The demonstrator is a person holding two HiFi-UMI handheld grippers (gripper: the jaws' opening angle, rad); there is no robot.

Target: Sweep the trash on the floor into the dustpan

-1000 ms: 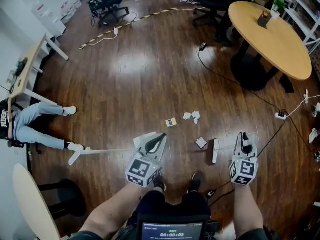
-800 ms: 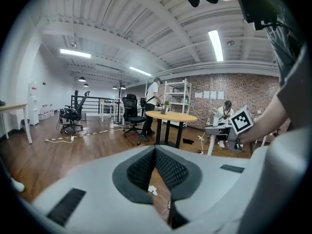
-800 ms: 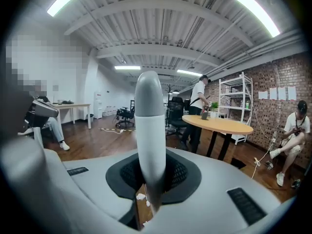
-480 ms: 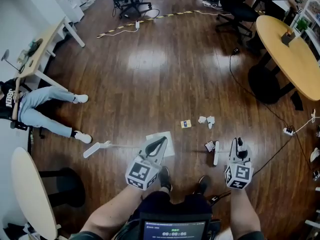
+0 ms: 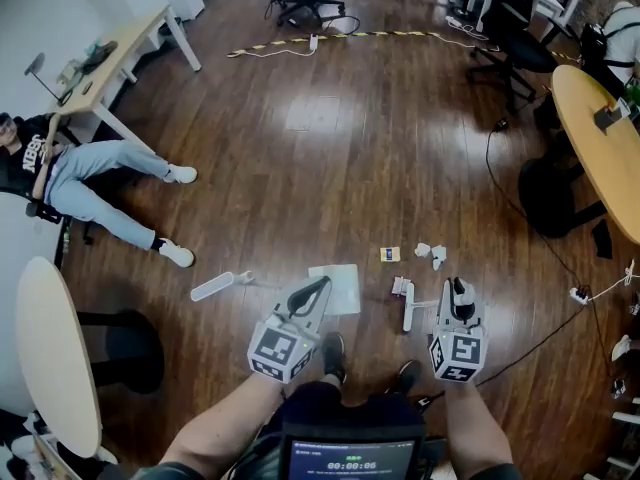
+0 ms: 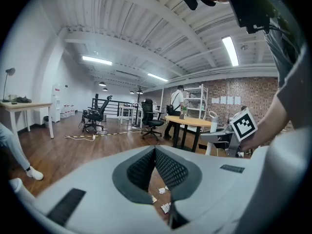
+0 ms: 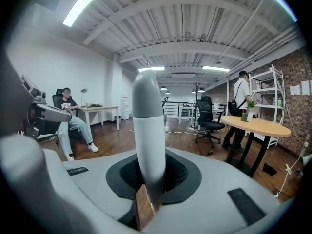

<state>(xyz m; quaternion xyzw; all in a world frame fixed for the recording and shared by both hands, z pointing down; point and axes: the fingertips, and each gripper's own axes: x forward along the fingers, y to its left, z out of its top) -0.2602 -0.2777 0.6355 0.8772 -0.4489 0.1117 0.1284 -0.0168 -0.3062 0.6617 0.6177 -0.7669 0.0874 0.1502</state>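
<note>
1. Right gripper [image 5: 457, 296], pale gray plastic with dark mesh-textured pads, is clamped on the broom handle [image 7: 146, 130]. This is a smooth round rod, white below and gray at its domed top, which fills the middle of the right gripper view.
2. Left gripper [image 5: 318, 288] has its mesh pads meeting at the tips. Its own view shows nothing between them, only floor through the gap below.
3. Floor [image 5: 330, 158]: glossy dark-brown wood planks.
4. Round tan table [image 5: 600, 138] at the right and a seated person [image 5: 80, 173] at the left, both well apart from the work.
5. Dustpan [image 5: 342, 290]: a flat pale square on the floor, its near corner covered by the left gripper in the head view. A white handle [image 5: 215, 286] lies to its left.
6. Broom head [image 5: 407, 314]: a short white bar beside the right gripper, seen only in the head view.
7. Trash: crumpled white paper [image 5: 431, 253] and a small yellow card [image 5: 390, 254] lie on the floor right of the dustpan, beyond the broom head. The left gripper view catches scraps [image 6: 165, 207] through its gap.
</note>
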